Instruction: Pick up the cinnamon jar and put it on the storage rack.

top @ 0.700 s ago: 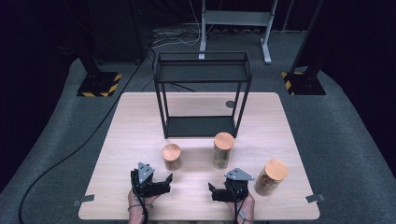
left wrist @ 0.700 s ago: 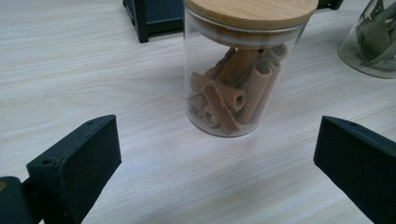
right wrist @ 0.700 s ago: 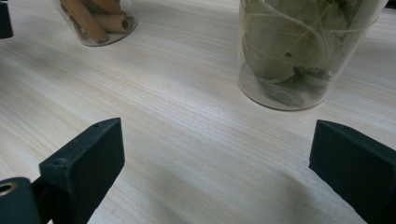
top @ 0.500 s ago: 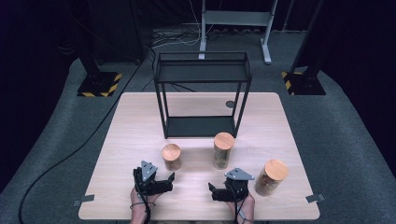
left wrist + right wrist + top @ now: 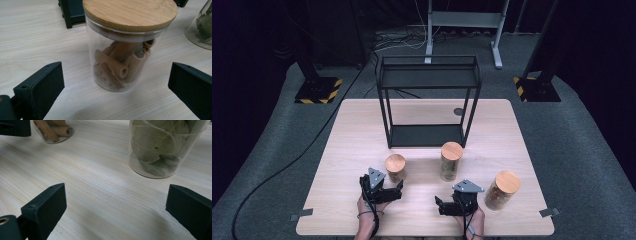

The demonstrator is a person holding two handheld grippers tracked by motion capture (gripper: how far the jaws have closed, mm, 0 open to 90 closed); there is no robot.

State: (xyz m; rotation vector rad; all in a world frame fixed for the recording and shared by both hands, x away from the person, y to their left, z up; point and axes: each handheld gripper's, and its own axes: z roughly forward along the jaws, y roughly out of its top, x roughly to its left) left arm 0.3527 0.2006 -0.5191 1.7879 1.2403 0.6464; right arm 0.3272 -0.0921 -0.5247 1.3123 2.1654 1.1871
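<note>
1. We work at a pale wooden table [image 5: 352,130] on a grey carpeted floor.
2. A black metal shelf frame [image 5: 428,100] stands on the far half of the table, its lower shelf resting on the tabletop.
3. Nearer us are three glass jars with bamboo lids. The tall jar of green leaves [image 5: 451,161] stands just in front of the frame; a second tall jar [image 5: 500,190] stands well off to the right, close beside our right hand.
4. The short cinnamon jar [image 5: 395,168] stands upright on the table left of the leaf jar, just beyond our left gripper [image 5: 393,190]. In the left gripper view the cinnamon jar [image 5: 125,50] sits centred ahead of the gap, lid on, brown rolled sticks inside.
5. Our left gripper's jaws are spread wide and hold nothing; neither pad touches the glass.
6. Our right gripper [image 5: 443,206] lies low over the bare table, jaws also wide apart and empty, with the leaf jar [image 5: 165,147] ahead.
</note>
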